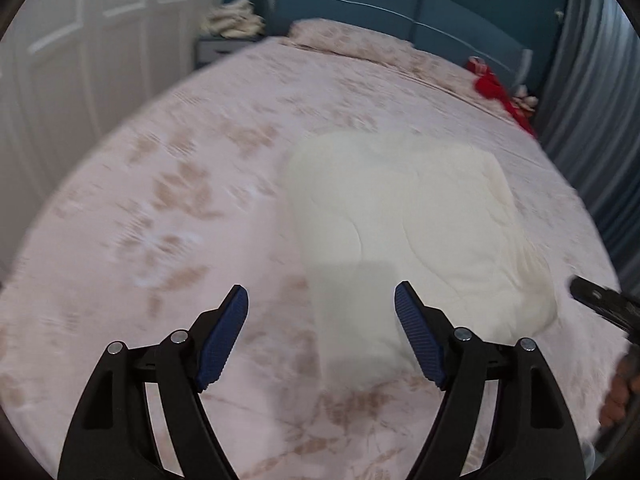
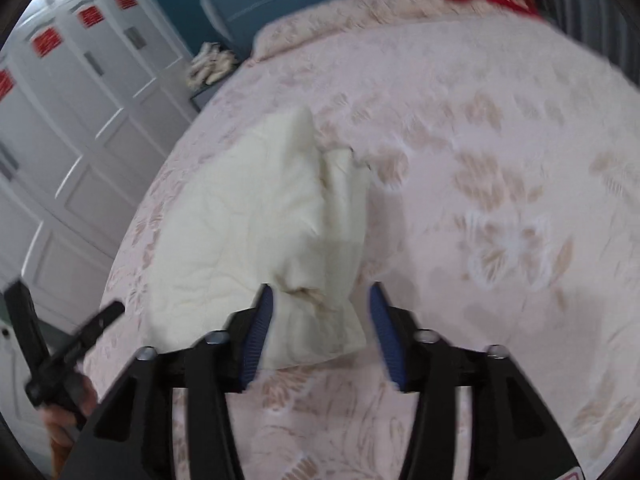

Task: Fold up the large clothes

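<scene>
A cream quilted garment (image 1: 404,224) lies folded into a thick rectangle on the pink floral bedspread (image 1: 168,208). It also shows in the right wrist view (image 2: 248,224). My left gripper (image 1: 320,312) is open and empty, above the bedspread at the garment's near left corner. My right gripper (image 2: 320,320) is open, its blue fingers either side of the garment's near corner without gripping it. The right gripper also shows in the left wrist view (image 1: 600,304) at the right edge, and the left gripper in the right wrist view (image 2: 68,344) at the lower left.
A red cloth (image 1: 500,92) lies at the bed's far right by the blue headboard (image 1: 400,12). A pale bundle (image 1: 232,20) sits on a bedside table. White wardrobe doors (image 2: 60,120) stand to the left, grey curtains (image 1: 592,120) to the right.
</scene>
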`<state>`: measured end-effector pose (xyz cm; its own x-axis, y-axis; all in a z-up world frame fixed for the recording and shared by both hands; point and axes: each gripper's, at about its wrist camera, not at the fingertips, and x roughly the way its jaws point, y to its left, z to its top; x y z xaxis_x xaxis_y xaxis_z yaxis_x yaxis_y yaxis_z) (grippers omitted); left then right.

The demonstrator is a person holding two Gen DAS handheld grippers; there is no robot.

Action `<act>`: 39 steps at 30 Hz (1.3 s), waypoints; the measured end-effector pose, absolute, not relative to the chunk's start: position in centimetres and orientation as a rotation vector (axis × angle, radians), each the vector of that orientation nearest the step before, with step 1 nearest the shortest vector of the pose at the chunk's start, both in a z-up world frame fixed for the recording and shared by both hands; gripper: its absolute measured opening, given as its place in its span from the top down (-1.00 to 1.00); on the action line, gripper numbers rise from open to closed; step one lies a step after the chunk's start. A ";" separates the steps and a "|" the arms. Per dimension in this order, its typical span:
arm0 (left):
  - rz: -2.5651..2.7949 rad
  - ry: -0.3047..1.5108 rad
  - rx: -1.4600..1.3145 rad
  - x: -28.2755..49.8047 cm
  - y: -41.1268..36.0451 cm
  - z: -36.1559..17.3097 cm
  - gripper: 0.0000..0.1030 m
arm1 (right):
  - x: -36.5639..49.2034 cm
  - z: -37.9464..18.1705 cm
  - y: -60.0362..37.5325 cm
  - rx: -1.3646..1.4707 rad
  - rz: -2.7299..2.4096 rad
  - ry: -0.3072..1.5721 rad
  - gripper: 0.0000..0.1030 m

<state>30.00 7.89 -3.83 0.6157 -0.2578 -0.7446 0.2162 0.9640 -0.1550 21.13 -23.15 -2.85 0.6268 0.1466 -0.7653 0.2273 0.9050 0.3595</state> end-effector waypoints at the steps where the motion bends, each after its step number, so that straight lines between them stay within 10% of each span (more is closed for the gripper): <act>1: -0.252 0.875 -0.048 30.4 7.3 -3.2 -0.42 | 21.7 -2.0 -22.0 0.422 -0.028 0.912 0.76; 39: -0.055 0.972 0.154 32.1 -1.9 -9.1 -0.39 | 27.5 -10.3 -18.0 0.142 -0.156 1.070 0.98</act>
<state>32.06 -1.86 -9.15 0.5636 0.0225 -0.8258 0.1153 0.9877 0.1056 27.47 -17.96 -10.33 0.4712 -0.0582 -0.8801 0.1957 0.9798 0.0400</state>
